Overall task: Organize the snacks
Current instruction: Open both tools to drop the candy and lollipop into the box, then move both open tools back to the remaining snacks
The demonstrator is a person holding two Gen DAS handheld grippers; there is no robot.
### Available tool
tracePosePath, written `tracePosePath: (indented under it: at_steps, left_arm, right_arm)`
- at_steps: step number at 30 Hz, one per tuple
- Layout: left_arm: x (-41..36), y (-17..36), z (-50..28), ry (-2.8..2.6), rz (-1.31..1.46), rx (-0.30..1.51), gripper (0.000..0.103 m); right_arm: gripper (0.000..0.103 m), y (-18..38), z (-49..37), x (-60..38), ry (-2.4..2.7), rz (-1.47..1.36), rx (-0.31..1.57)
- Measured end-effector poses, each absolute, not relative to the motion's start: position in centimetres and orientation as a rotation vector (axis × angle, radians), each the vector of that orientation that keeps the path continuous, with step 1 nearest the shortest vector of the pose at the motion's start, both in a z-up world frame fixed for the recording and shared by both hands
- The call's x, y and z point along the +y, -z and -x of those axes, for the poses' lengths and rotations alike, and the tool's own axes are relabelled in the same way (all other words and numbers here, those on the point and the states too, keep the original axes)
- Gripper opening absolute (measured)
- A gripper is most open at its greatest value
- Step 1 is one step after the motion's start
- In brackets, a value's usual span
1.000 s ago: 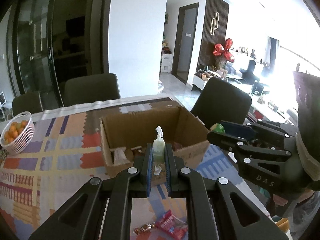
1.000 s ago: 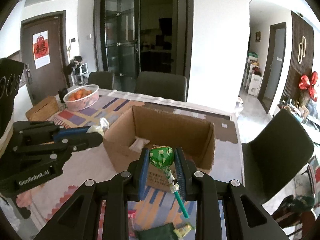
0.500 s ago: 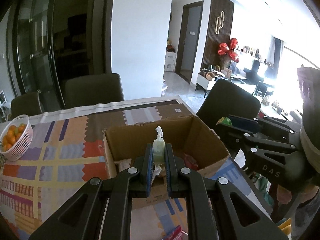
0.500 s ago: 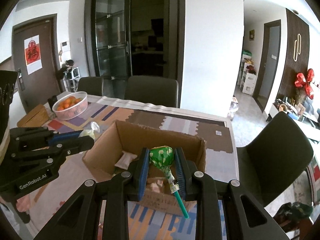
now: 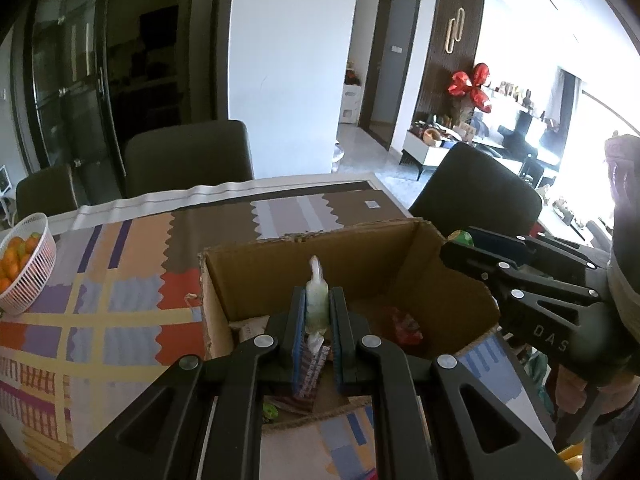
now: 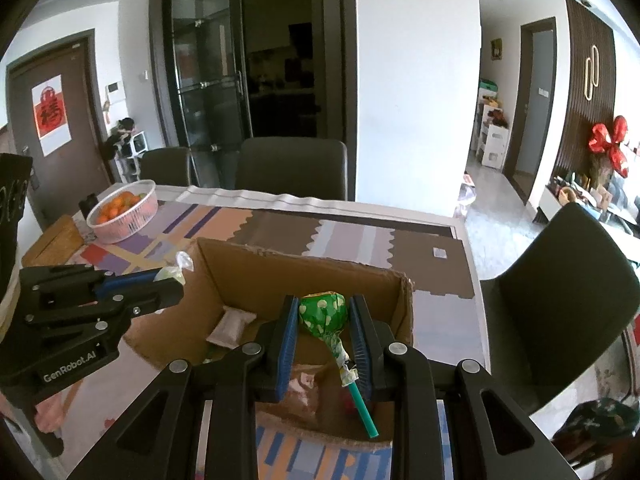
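An open cardboard box (image 5: 280, 264) (image 6: 256, 276) stands on the patterned tablecloth, with several wrapped snacks inside, among them a red one (image 5: 402, 326) and a white packet (image 6: 232, 326). My left gripper (image 5: 317, 312) is shut on a pale green wrapped candy (image 5: 317, 304) and holds it above the box's inside. My right gripper (image 6: 324, 320) is shut on a green lollipop (image 6: 323, 314) with a teal stick, also above the box. Each gripper shows in the other view: the right gripper (image 5: 460, 240), the left gripper (image 6: 172, 280).
A white basket of oranges (image 6: 122, 212) (image 5: 24, 264) stands at the table's far left by a brown tissue box (image 6: 52, 244). Dark chairs (image 5: 188, 160) (image 6: 556, 292) stand at the far side and right end of the table.
Both grippers have moved forward and up over the box with their sweets still held. The loose snacks near the table's front edge have dropped out of view.
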State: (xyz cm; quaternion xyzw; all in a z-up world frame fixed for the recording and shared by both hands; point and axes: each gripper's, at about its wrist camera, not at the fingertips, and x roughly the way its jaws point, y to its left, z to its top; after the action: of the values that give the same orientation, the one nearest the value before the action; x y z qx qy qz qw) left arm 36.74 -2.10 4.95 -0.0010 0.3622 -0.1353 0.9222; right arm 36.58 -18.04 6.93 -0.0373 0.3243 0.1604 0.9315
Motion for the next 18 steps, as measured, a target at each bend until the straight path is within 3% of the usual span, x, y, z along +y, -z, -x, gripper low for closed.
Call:
tracePosePath:
  at_steps: [1,2,3,4,18]
  left_arm:
    - [-2.1,-4.8,-36.7,0.262,-0.009,0.746,0.029]
    - [-2.1,-4.9,-36.5,0.251,-0.013,0.738,0.044]
    - [-2.1,-4.9,-36.1,0.247,-0.020,0.724,0.049]
    - [-2.0,-4.9,-35.8,0.243,-0.031,0.719,0.049]
    - [-0.6,-5.9,-28.4,0.249,-0.124,0.632,0.050]
  right_arm:
    - [0.029,-6.8,-36.7,-18.1,-0.327,0.072,0.663]
    - [0.033,-6.6,-36.9,-18.1,-0.325,0.067,0.665]
    - [0.044,-6.4,-37.1,-18.0,-0.318,0.067,0.672]
    - [0.051,-6.4,-37.0,-18.0,-0.310,0.067,0.674]
    - [0.056,-6.5,-29.3,-16.2,-0.340,0.134,0.595]
